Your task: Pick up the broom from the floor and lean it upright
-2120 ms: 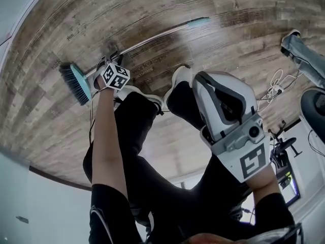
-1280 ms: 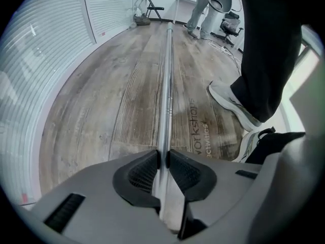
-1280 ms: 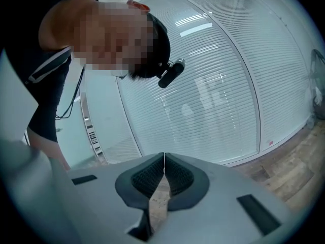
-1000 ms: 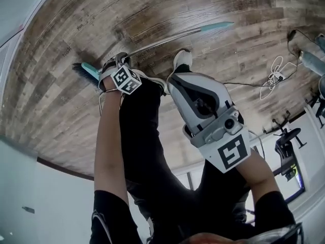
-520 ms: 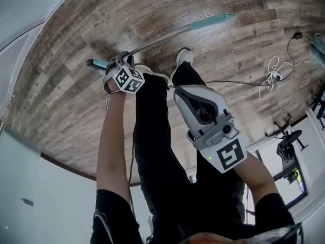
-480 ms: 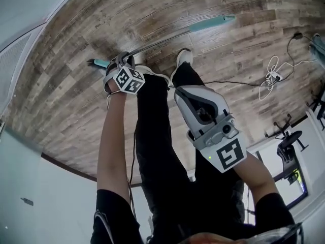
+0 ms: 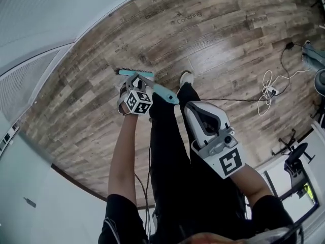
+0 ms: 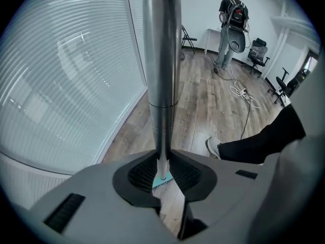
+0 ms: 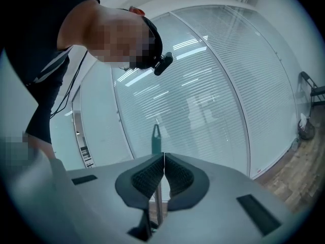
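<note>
The broom stands nearly upright. Its teal brush head (image 7: 133, 73) is down at the wooden floor, and its teal handle end (image 7: 166, 94) points up towards me. My left gripper (image 7: 133, 91) points steeply down and is shut on the silver pole (image 8: 161, 60), which runs up between its pads, with the brush head (image 8: 162, 180) far below. My right gripper (image 7: 196, 109) is held level at the right, shut, its pads meeting with nothing between them. Just beyond its jaws rise the pole and the teal handle tip (image 9: 156, 139).
A glass wall with blinds (image 8: 66, 75) curves along the left. A white cable (image 7: 268, 84) lies coiled on the floor at the right. Another person (image 8: 231, 19) stands at the far end of the room among chairs. My shoe (image 7: 186, 78) is next to the brush head.
Both grippers have risen. The broom has swung from lying along the floor to nearly upright in the left gripper, its handle end now pointing up at me.
</note>
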{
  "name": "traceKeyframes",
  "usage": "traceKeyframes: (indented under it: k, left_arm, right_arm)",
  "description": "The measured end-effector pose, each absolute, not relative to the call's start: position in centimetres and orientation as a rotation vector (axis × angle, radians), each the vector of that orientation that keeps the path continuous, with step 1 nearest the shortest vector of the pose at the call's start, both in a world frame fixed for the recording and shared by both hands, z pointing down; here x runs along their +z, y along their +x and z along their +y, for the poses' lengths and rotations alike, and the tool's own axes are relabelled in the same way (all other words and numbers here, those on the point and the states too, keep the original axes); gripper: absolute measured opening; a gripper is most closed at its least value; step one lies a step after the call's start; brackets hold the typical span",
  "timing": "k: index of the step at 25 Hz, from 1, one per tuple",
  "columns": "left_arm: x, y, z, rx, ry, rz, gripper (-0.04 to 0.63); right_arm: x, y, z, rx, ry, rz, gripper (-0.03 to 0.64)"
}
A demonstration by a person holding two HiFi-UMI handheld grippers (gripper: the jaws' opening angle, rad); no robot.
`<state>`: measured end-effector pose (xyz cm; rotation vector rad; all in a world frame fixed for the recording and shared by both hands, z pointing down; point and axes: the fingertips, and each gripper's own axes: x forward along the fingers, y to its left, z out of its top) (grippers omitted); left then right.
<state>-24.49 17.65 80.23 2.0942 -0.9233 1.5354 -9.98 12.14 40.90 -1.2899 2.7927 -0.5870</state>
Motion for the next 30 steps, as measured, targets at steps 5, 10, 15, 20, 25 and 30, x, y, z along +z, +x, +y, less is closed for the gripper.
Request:
traceKeyframes:
  k: [5, 10, 15, 20, 25, 30]
  left_arm:
    - [73.1, -22.7, 16.6, 1.489, 2.143, -1.002, 0.087]
    - [67.0, -20.3, 15.5, 1.468, 2.235, -0.964, 0.087]
    - [61.6, -18.8, 15.2, 1.504, 2.324, -0.9, 0.087]
    - [57.5, -17.1, 15.2, 1.553, 2.387, -0.823, 0.087]
    - [54.7, -16.3, 14.9, 1.529, 2.385, -0.847, 0.087]
    - [51.0, -14.5, 14.3, 1.453, 2.4, -0.917, 0.087]
  right_arm:
    - [35.9, -8.9, 13.9, -0.548, -1.257, 2.797, 0.018]
    - [31.8, -8.3, 15.2, -0.553, -1.201, 2.818, 0.018]
    - [27.7, -7.4, 15.9, -0.466, -1.141, 2.864, 0.019]
    - [24.3, -7.9, 15.9, -0.34, -1.057, 2.898, 0.021]
    - [23.5, -9.0, 14.5, -0.348, -1.013, 2.924, 0.172]
    - [19.4, -8.6, 12.7, -0.287, -0.961, 2.838, 0.172]
